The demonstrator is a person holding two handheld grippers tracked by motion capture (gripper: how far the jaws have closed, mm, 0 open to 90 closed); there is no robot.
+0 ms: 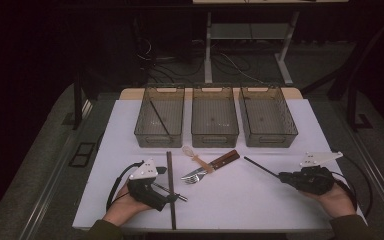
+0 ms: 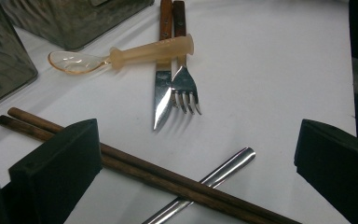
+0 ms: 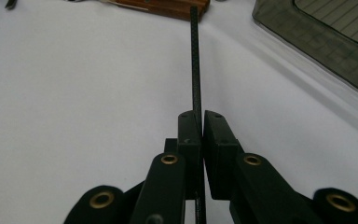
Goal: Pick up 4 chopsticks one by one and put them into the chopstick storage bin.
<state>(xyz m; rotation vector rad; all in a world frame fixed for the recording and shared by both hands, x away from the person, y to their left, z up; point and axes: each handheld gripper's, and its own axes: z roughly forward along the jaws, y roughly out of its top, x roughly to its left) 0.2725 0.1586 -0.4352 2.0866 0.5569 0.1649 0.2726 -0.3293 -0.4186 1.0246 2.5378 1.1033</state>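
Observation:
My right gripper (image 1: 283,176) (image 3: 201,122) is shut on a thin black chopstick (image 1: 260,168) (image 3: 195,56), which juts past the jaws toward the table's middle. My left gripper (image 1: 167,185) (image 2: 193,149) stands open over a pair of brown wooden chopsticks (image 1: 170,165) (image 2: 144,170). Those lie across a metal chopstick (image 1: 178,195) (image 2: 223,170). Its wide jaws touch none of them. Beyond lie a clear amber spoon (image 1: 192,154) (image 2: 144,51), a wood-handled knife (image 2: 161,88) and a fork (image 1: 194,178) (image 2: 185,86) side by side.
Three smoky translucent bins stand in a row at the back: left (image 1: 159,137), middle (image 1: 215,137), right (image 1: 270,137) (image 3: 326,42). A black stick (image 1: 159,119) lies in the left bin. White table surface (image 1: 245,200) lies between my hands.

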